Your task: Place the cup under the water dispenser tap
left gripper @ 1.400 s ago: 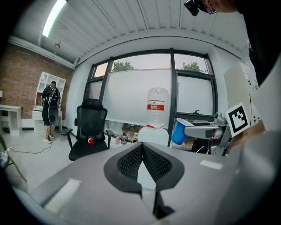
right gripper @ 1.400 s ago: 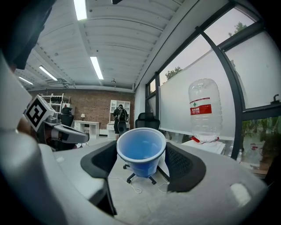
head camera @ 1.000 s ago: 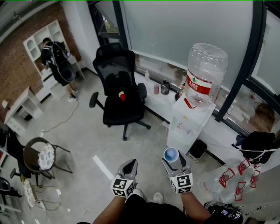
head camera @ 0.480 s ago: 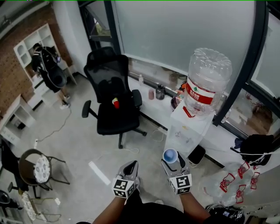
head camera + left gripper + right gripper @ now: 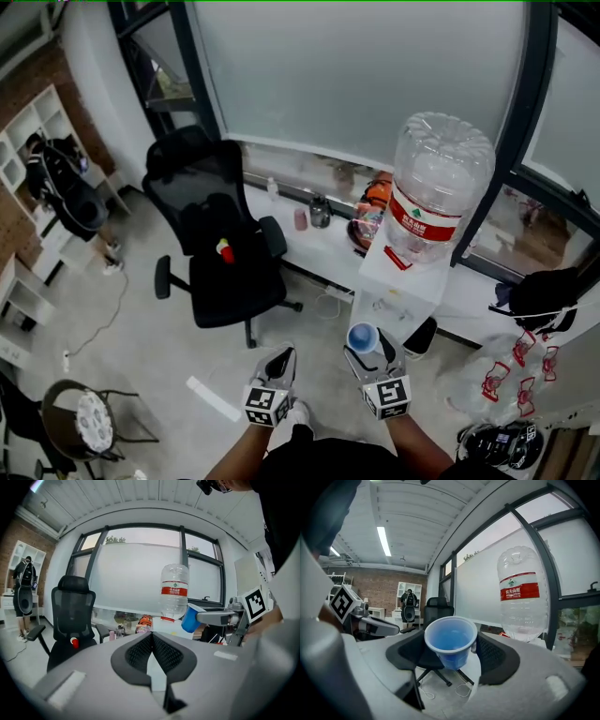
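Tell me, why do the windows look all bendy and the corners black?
Left gripper view: wide lens curves the window frame, corners go black. Right gripper view: same bending; the close blue cup looks huge. Head view: lines bend only slightly.

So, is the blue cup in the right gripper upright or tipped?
Upright, roughly: the blue cup, held in the right gripper, has its open rim facing up and its narrower base below.

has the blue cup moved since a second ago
Yes: the blue cup in the right hand-held gripper has moved toward the water dispenser, away from the black office chair.
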The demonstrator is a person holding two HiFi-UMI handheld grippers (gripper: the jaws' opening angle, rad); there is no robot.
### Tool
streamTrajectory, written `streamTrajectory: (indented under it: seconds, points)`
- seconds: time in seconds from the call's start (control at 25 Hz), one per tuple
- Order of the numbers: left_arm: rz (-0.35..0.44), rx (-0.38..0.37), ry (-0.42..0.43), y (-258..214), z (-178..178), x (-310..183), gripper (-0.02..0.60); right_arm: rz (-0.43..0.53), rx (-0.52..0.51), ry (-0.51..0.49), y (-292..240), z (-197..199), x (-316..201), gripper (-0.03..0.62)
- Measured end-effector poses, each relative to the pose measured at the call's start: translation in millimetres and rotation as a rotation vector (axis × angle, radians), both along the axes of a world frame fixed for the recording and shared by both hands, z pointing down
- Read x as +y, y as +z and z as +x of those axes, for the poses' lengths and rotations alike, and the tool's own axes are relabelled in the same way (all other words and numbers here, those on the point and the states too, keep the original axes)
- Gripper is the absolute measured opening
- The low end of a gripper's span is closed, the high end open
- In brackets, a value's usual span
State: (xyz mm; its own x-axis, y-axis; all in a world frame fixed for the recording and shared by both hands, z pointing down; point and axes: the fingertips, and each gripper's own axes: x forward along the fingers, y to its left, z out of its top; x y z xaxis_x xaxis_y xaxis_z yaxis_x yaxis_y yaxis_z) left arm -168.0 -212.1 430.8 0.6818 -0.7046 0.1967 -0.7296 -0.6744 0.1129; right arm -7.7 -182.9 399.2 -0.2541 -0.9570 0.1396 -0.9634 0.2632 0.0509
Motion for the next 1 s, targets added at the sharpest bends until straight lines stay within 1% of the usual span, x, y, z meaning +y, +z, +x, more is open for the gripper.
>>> streamTrajectory:
  seconds: [0.16,0.36,0.56,0.64,0.72,0.88,1.0]
  points:
    - [-0.007,0.001,0.072,6,7,-27,0.017,-0.025,-0.007,0.079,7,4,-15,0.341]
    - [-0.014,-0.007,0.181,10,17,-54,0.017,-0.029,0.001,0.186,9,8,-32,0.341]
    - [-0.034,-0.015,0.289,13,29,-73,0.017,-0.049,0.002,0.304,19,18,-37,0.341]
    - [-0.017,-0.017,0.327,19,33,-77,0.017,-0.059,0.0,0.344,26,22,-35,0.341]
    - [-0.006,-0.02,0.33,25,35,-82,0.017,-0.072,0.0,0.367,35,24,-33,0.341]
    - [-0.048,-0.036,0.307,40,41,-92,0.017,-0.11,0.013,0.385,45,33,-29,0.342]
    - [-0.067,-0.049,0.334,52,55,-92,0.017,-0.143,0.015,0.396,56,42,-25,0.342]
